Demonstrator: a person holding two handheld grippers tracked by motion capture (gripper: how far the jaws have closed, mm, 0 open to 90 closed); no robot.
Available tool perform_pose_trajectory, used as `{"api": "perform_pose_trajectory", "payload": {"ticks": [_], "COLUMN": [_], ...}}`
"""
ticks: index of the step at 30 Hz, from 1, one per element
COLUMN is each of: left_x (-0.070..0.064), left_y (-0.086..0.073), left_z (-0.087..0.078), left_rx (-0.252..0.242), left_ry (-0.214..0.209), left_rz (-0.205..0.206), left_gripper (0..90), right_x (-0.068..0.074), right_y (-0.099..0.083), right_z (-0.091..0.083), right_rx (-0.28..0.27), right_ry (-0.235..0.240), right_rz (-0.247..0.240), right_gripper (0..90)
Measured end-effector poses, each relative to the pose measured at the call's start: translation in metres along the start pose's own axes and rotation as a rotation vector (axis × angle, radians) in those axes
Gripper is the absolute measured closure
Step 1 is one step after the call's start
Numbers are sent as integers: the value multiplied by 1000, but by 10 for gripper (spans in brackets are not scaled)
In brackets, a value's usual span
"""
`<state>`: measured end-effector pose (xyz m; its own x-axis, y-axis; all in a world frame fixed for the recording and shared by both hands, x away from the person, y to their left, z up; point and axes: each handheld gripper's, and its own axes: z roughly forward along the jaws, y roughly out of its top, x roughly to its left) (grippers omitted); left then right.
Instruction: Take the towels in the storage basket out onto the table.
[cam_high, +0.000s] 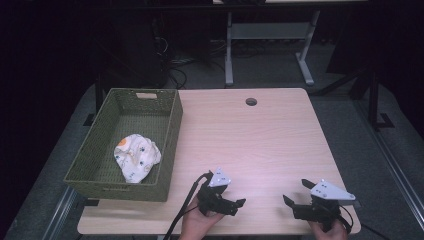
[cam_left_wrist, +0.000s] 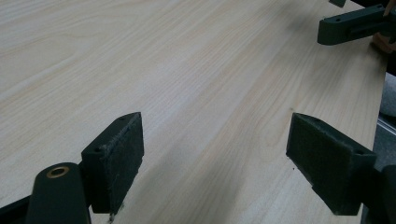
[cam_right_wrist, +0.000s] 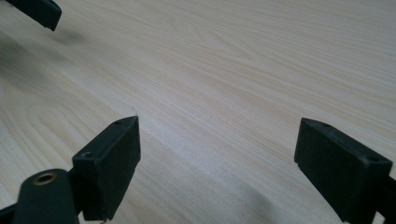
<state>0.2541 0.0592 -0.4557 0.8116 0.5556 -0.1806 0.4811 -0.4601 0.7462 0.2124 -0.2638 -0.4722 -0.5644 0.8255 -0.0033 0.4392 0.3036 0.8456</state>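
My left gripper (cam_high: 239, 204): black two-jaw tool with a grey three-cornered plate on top, held in my left hand (cam_high: 200, 222) low over the near edge of the table; a black cable trails back from it toward me.
Left jaws: spread wide apart in the left gripper view (cam_left_wrist: 215, 154), with nothing but bare wood between the two black padded blocks.
My right gripper (cam_high: 297, 192): same black two-jaw tool with a grey plate, held in my right hand (cam_high: 327, 230) near the table's near right corner.
Right jaws: standing well apart in the right gripper view (cam_right_wrist: 217, 154), holding nothing, bare wood grain between them.
Each other's tips: the right gripper's dark jaw shows at the top right of the left gripper view, and a dark jaw tip of the left one at the top left of the right gripper view.
White crumpled cloth with orange and small dark prints (cam_high: 136, 156): lying inside the basket, toward its near end, well apart from both grippers.
Olive-green woven rectangular basket (cam_high: 172, 131): on the left side of the table, its near end reaching the table's near edge.
Light wooden table with a round hole near its far edge (cam_high: 260, 145): bare in front of both grippers.
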Motion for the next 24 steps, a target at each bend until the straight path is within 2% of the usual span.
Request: {"api": "perform_pose_trajectory", "payload": {"ticks": [5,6,7,11,12,15,19,22,23,24], "left_x": [6,11,11,24,29,33,35,39,40,42], "left_y": [8,12,12,19,22,28,37,44,47,49], "left_z": [1,0,0,0,1,1,-6,-14,-17,-19], "left_rx": [5,2,2,19,9,29,20,-3,-7,-3], "left_ry": [-5,2,2,26,30,44,45,22,20,25], "left_rz": [-13,-33,-33,-76,-103,-116,-114,-129,-141,-137], "left_gripper": [186,183,183,184,194,191,192,192,192,192], "right_x": [-1,-1,-1,-1,-1,0,-1,-1,-1,-1], "right_y": [-1,-1,-1,0,0,0,0,1,1,1], "right_z": [0,0,0,1,0,-1,-1,-1,-1,-1], "right_rx": [1,1,1,-3,-5,-6,-6,-8,-9,-8], "right_ry": [-1,-2,-2,-3,-4,-6,-3,-2,-2,-3], "right_rz": [8,7,7,9,9,14,11,12,13,14], "right_gripper": [140,140,140,140,140,140,140,140,140,140]}}
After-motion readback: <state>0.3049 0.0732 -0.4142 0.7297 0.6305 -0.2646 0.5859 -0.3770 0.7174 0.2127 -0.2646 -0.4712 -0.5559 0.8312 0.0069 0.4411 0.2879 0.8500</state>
